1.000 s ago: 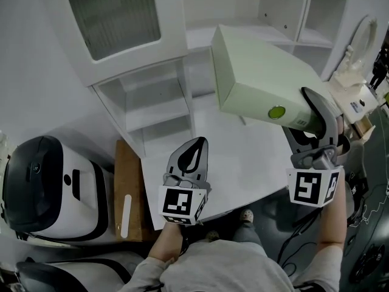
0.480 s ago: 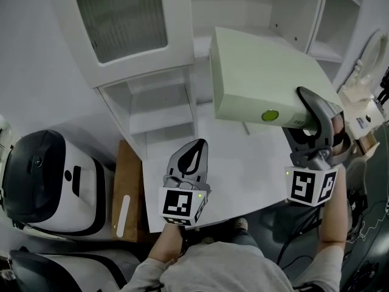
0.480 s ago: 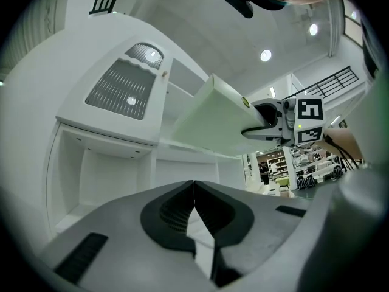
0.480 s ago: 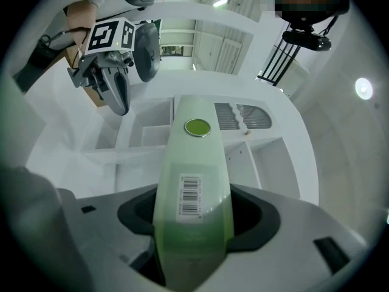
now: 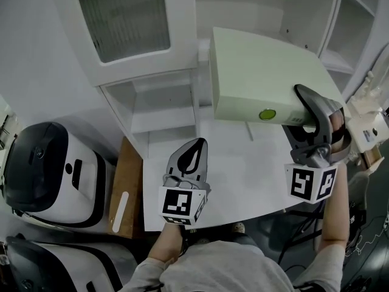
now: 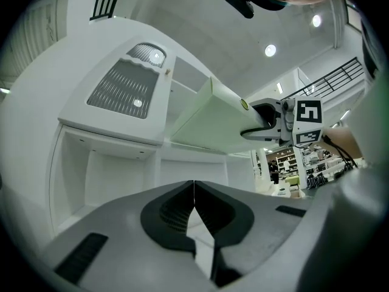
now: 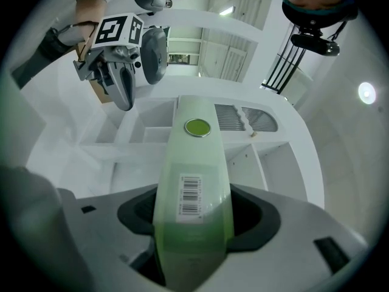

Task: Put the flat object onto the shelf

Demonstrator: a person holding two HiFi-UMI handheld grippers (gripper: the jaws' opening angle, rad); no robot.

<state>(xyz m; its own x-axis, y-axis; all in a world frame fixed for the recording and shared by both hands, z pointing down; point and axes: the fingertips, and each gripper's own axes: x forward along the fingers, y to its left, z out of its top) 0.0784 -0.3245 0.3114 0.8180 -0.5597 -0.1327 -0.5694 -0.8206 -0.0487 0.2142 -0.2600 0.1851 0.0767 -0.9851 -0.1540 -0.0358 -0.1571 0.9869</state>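
Head view: the right gripper [image 5: 306, 105] clamped the near edge of the flat green box [image 5: 261, 72], held aloft, its long axis running away toward the white shelf [image 5: 163, 115] (ahead, partly leftward).

Left gripper view: the left gripper [image 6: 194, 190] was closed, empty, farther off.

Right gripper view: the box stood edge-on between the jaws.

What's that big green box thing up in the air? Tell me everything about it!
The box is flat, pale green and looks like cardboard. Its narrow edge carries a round green sticker and a barcode label. It is closed and held tilted in the air over the table, near the shelf. Only the right gripper touches it, its fingers pinching that edge.
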